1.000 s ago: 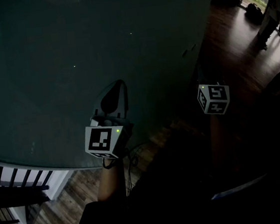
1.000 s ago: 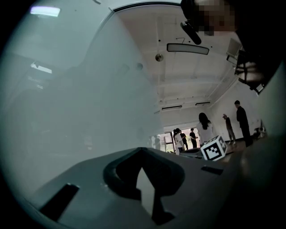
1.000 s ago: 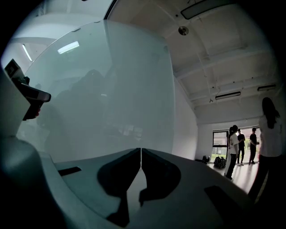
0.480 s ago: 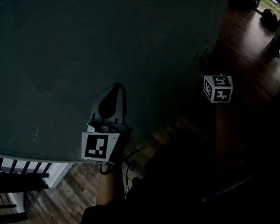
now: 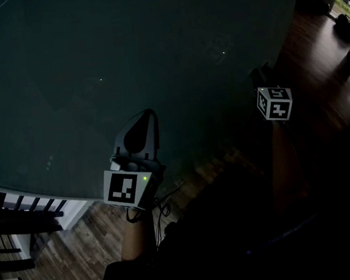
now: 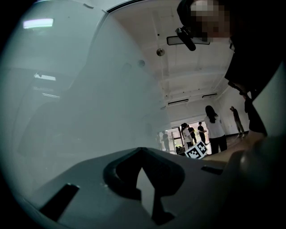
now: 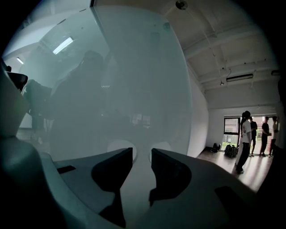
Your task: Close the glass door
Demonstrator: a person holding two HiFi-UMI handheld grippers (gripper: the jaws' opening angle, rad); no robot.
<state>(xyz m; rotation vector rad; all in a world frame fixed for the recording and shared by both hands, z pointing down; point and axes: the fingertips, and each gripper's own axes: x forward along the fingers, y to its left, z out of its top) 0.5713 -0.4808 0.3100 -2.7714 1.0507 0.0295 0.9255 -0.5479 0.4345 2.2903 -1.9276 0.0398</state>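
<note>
Room: dim, wooden floor (image 5: 70, 267) | glass door (image 5: 91, 64): broad frosted pane straight ahead of both claws | left claw (image 6: 142, 150): clenched, empty | right claw (image 7: 142, 152): spreading, nothing between | handling: likely heavy, stiff, slick, breakable; push flat near its edge, no pinching
</note>
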